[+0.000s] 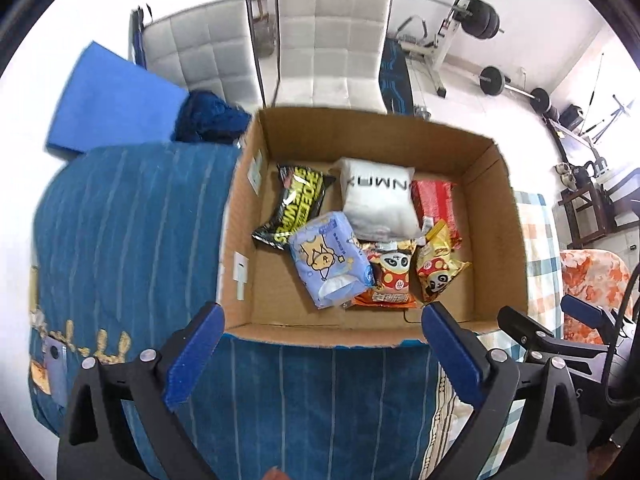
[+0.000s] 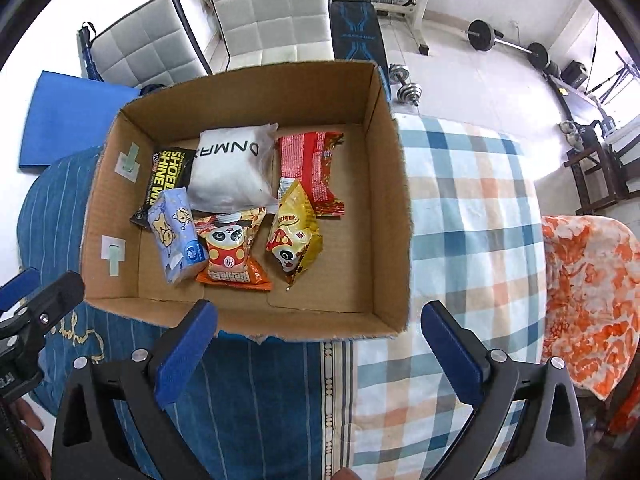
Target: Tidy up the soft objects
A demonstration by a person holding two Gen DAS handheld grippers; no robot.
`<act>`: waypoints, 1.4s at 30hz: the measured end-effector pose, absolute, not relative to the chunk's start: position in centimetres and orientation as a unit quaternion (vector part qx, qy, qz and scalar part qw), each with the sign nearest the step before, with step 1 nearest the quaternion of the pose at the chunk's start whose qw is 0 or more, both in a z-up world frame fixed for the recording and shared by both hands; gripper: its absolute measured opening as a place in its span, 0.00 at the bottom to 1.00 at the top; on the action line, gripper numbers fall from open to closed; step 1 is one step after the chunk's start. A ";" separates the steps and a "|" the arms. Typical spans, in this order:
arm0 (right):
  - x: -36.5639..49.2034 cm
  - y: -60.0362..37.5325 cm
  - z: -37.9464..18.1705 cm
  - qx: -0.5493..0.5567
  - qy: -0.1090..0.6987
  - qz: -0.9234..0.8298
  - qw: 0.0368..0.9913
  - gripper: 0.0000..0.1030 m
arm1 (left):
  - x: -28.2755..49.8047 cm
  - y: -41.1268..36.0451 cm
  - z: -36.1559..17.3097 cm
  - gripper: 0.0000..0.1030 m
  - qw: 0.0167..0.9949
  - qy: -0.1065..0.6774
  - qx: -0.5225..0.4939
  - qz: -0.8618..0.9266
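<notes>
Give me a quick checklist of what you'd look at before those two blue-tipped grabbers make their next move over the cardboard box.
1. Left gripper empty, jaws wide apart: ok.
2. Right gripper empty, jaws wide apart: ok.
3. Soft packs inside the cardboard box, including the white pouch, blue tissue pack and red packet: ok.
4. Packs tidy: not ok; the white pouch overlaps the black wipes pack, and the blue tissue pack lies on it too.
5. Free floor left in the box, along its near wall: ok.
6. More soft packs waiting outside the box: cannot tell; only bedding shows around it.
</notes>
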State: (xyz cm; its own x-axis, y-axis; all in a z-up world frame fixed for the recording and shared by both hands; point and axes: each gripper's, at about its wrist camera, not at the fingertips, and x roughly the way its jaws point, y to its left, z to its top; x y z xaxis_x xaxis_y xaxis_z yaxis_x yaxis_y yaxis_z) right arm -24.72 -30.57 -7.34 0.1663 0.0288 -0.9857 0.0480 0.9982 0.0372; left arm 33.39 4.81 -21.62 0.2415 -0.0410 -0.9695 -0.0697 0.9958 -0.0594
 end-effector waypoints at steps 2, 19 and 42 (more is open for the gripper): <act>-25.6 -30.8 -6.1 0.031 0.638 -0.004 0.770 1.00 | 32.4 4.4 -19.9 0.98 0.800 0.599 -0.033 0.013; -36.8 -31.7 8.8 0.048 0.561 0.029 0.826 1.00 | 22.7 2.3 -5.3 0.98 0.860 0.511 -0.019 0.002; -46.6 -30.8 20.5 0.030 0.499 0.055 0.864 1.00 | 13.7 2.2 2.4 0.98 0.879 0.475 -0.029 0.015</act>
State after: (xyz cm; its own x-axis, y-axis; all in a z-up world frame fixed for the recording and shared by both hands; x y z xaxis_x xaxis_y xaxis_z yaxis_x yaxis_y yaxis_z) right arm -46.60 -30.81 20.54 0.4959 0.1257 -0.8592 -0.0658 0.9921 0.1071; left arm 13.69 2.15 2.44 0.5486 0.0000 -0.8361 -0.0543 0.9979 -0.0356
